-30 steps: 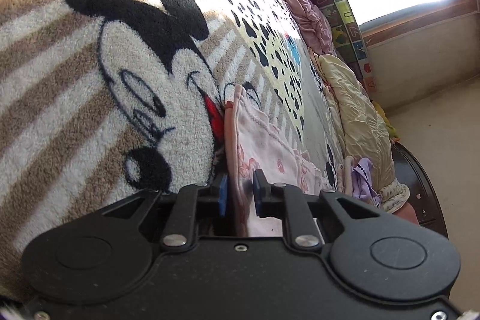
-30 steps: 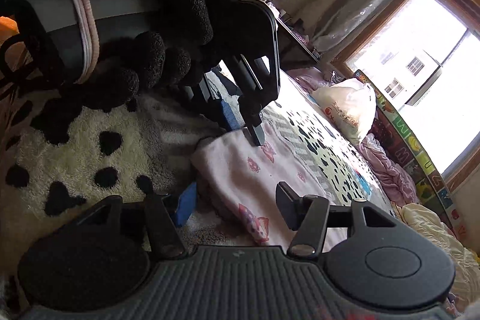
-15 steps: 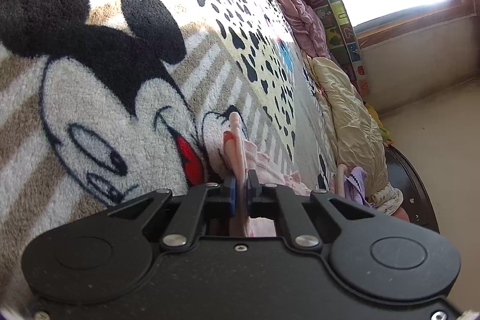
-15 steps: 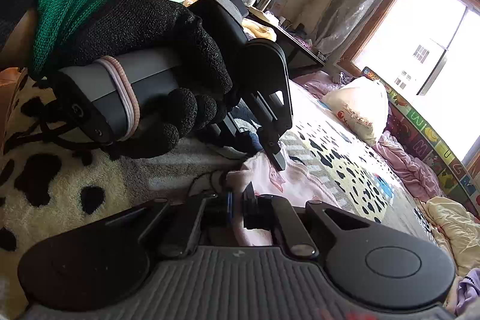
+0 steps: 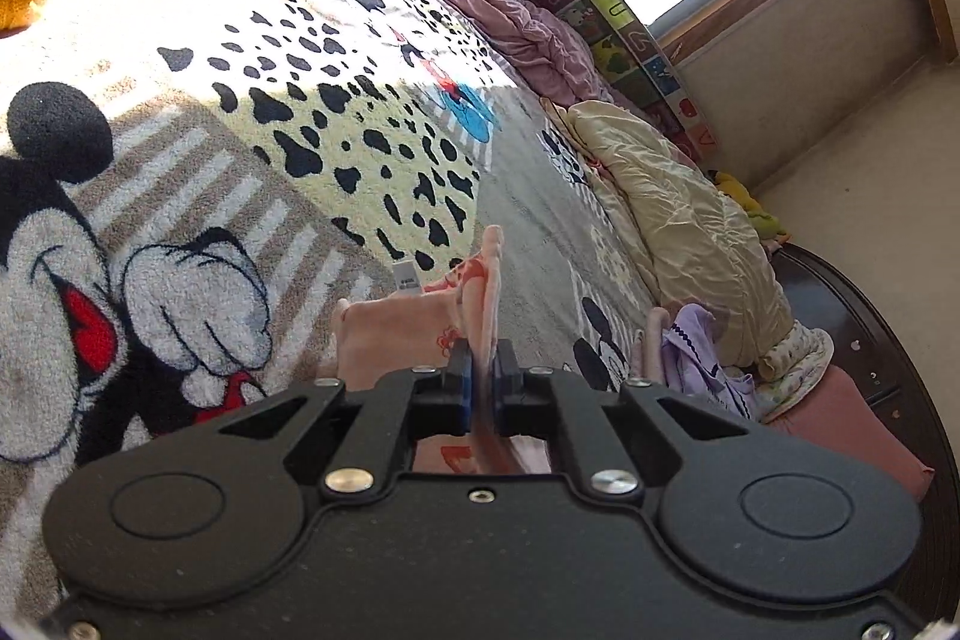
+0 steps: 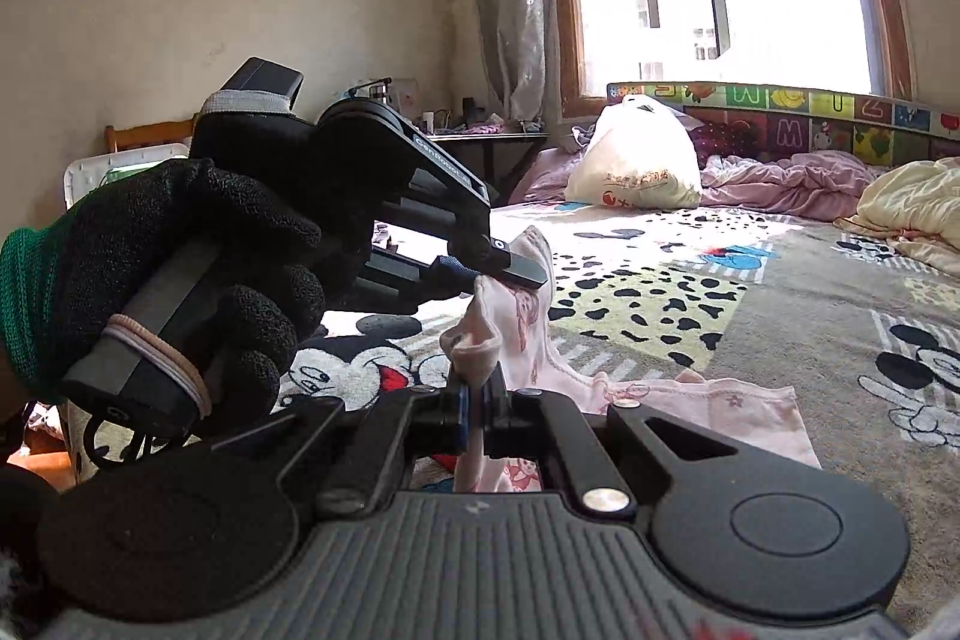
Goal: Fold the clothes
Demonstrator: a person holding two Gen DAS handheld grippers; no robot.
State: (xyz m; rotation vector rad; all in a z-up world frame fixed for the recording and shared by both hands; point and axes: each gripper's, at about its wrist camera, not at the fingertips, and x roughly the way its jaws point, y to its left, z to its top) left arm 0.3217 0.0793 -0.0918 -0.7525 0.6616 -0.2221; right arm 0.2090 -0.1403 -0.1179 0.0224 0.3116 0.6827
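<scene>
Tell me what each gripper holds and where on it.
Both are shut on the pink garment: the left gripper pinches a raised edge of it, the right gripper a bunched edge; its far end lies on the blanket.

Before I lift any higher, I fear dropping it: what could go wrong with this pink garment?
Both tools pinch only thin edges of the pink garment: the right tool and the left tool. An edge could slip out. The rest of the garment trails on the blanket and may drag or bunch.
</scene>
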